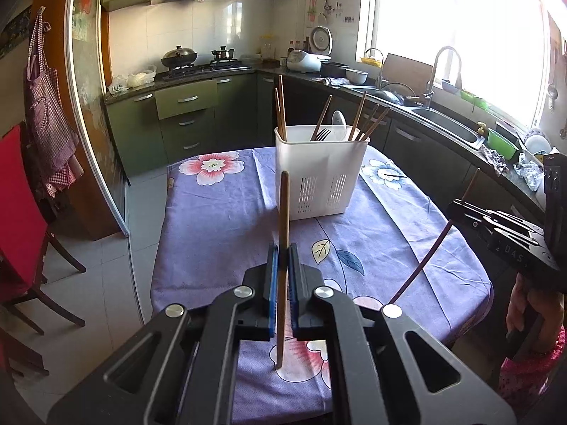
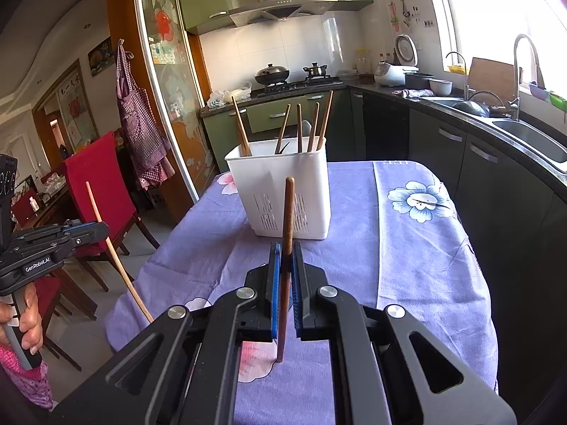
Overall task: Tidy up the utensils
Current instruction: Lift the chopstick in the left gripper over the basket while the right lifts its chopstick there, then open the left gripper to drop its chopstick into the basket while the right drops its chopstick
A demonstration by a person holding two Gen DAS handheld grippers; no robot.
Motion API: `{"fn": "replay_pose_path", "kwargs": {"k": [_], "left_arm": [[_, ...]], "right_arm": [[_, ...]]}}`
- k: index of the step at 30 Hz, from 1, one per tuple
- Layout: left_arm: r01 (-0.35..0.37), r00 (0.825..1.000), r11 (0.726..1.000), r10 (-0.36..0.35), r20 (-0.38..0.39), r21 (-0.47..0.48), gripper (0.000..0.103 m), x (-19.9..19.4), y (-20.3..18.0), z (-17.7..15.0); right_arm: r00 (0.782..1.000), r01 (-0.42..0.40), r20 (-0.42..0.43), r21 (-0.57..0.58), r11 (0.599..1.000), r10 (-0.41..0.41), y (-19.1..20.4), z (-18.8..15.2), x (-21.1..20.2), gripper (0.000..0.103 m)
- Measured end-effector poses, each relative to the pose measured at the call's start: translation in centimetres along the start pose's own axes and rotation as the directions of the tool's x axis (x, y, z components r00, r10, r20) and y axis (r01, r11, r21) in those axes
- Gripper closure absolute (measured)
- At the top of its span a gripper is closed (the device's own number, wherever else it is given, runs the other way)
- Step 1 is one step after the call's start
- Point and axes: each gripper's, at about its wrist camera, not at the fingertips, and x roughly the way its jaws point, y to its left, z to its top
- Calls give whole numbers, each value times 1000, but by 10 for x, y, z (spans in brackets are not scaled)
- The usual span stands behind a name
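A white slotted utensil holder (image 1: 320, 171) (image 2: 280, 191) stands on the table with several chopsticks, a fork and a spoon upright in it. My left gripper (image 1: 282, 258) is shut on a light wooden chopstick (image 1: 283, 219), held near upright in front of the holder. It also shows at the left of the right wrist view (image 2: 88, 232), with its chopstick (image 2: 117, 258) slanting down. My right gripper (image 2: 286, 258) is shut on a dark brown chopstick (image 2: 287, 212), also near upright before the holder. It shows at the right of the left wrist view (image 1: 457, 209), with its chopstick (image 1: 436, 244).
The table carries a purple floral cloth (image 1: 219, 219) (image 2: 407, 241). A red chair (image 1: 17, 219) (image 2: 99, 184) stands to the left. Green kitchen cabinets, a stove with a wok (image 1: 179, 57) and a sink (image 1: 446, 125) line the back and right walls.
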Motion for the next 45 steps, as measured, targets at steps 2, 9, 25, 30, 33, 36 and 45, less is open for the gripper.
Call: {"fn": "replay_pose_path", "kwargs": {"k": [2,9,25,30,33,36,45], "left_arm": [[1,1000,1000,-1,4,-3,98,-1,1,0],[-2,1000,1000,2,9,16,98,-2,-4,4],[45,998,999,-46,34,30,98,4,-11,42],[74,996,997,-75,55,29,98,4,-10,78],[88,992,995,-91,91,38,98,0,-11,104],[102,984,994,-108,139,44,98,-5,-13,132],[87,950,995,-95,297,38,98,3,-13,210]], "right_arm": [[1000,-1,1,4,1000,1,0,-1,-1,96],[1000,-4,2,1,1000,4,0,-1,-1,96],[997,-30,64,-44,999,33,14,45,-11,96],[991,-58,112,-83,995,67,28,86,-17,96],[983,-66,162,-111,992,84,39,120,-21,96],[972,-68,217,-128,989,94,47,158,-22,96],[952,-24,301,-121,992,59,43,236,17,96]]}}
